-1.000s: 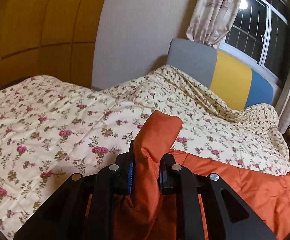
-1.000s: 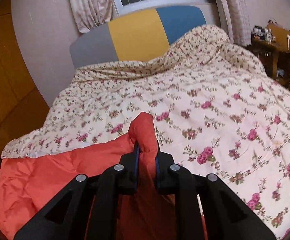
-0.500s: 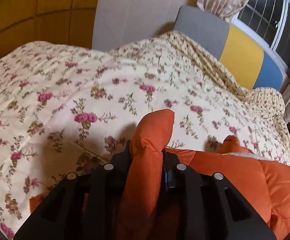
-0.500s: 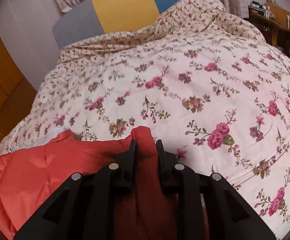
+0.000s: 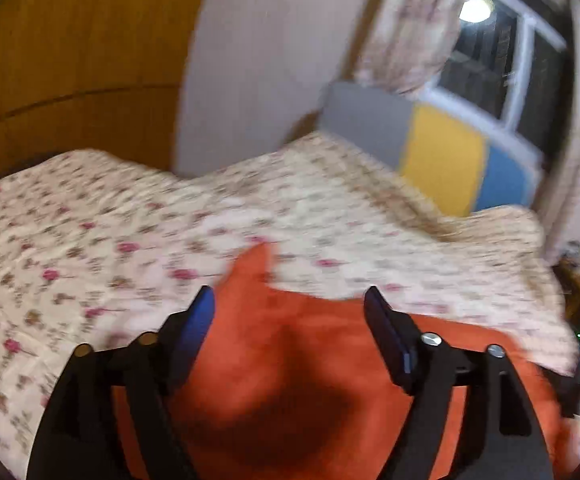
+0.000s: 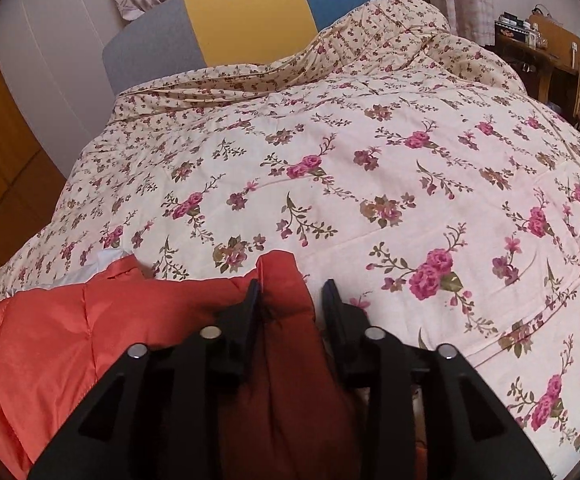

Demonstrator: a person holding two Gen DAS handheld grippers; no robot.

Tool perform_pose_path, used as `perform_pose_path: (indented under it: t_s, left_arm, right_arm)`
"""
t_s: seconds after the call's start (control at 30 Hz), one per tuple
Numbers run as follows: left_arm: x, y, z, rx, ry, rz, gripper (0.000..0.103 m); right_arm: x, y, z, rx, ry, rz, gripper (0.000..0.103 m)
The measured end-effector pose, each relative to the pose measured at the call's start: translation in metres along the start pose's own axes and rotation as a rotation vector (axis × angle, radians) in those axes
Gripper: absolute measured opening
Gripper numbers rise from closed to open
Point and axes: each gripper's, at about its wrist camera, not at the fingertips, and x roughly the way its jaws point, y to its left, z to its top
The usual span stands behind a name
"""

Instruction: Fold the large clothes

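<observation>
A: Writing or labels: none legible in either view. The left wrist view is motion-blurred.

B: Left gripper?

A: Jaws spread wide, blue pads showing. The orange padded garment lies under and between the fingers; a pointed corner of it sticks up beyond them. Neither finger clamps the fabric; actual touch cannot be judged through the blur.

B: Right gripper?

A: Jaws partly apart. A fold of the garment stands between the fingers; the left finger touches it, the right finger shows a sliver of gap. Not pinched.

B: Where does the garment lie?

A: On the bed, atop the floral quilt, at the near edge. In the right wrist view it spreads out leftward, with a bit of white lining at its far edge.

B: Surroundings, left to right?

A: Orange-brown panelled wall, pale wall, then a headboard in grey, yellow and blue blocks. Patterned curtain and a dark window with a lamp's reflection. Far right, a wooden desk with small clutter, too small to identify.
</observation>
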Motion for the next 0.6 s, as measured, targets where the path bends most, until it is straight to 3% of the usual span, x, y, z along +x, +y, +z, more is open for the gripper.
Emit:
perform_pose_path:
  t_s: [0.13, 0.23, 0.3, 0.33, 0.53, 0.6]
  left_arm:
    - [0.009, -0.057, -0.009, 0.130, 0.072, -0.104, 0.084]
    - [0.042, -0.100, -0.025, 0.313, 0.117, -0.037, 0.083]
    - [0.065, -0.113, -0.036, 0.382, 0.175, -0.011, 0.070]
    - [0.078, -0.114, -0.041, 0.383, 0.203, -0.004, 0.070]
    - [0.100, -0.099, -0.057, 0.320, 0.204, -0.029, 0.071]
    - [0.102, -0.095, -0.059, 0.295, 0.216, -0.048, 0.072]
  right_arm:
    - [-0.001, 0.000, 0.000, -0.001, 0.000, -0.005, 0.039]
    - [-0.001, -0.001, -0.001, 0.002, -0.003, -0.007, 0.039]
    - [-0.001, -0.002, -0.001, 0.009, -0.001, -0.002, 0.039]
    - [-0.001, -0.003, -0.001, 0.013, -0.001, 0.000, 0.039]
    - [-0.001, -0.006, -0.001, 0.038, -0.004, 0.019, 0.040]
    - [-0.011, -0.006, -0.002, 0.042, -0.043, 0.017, 0.048]
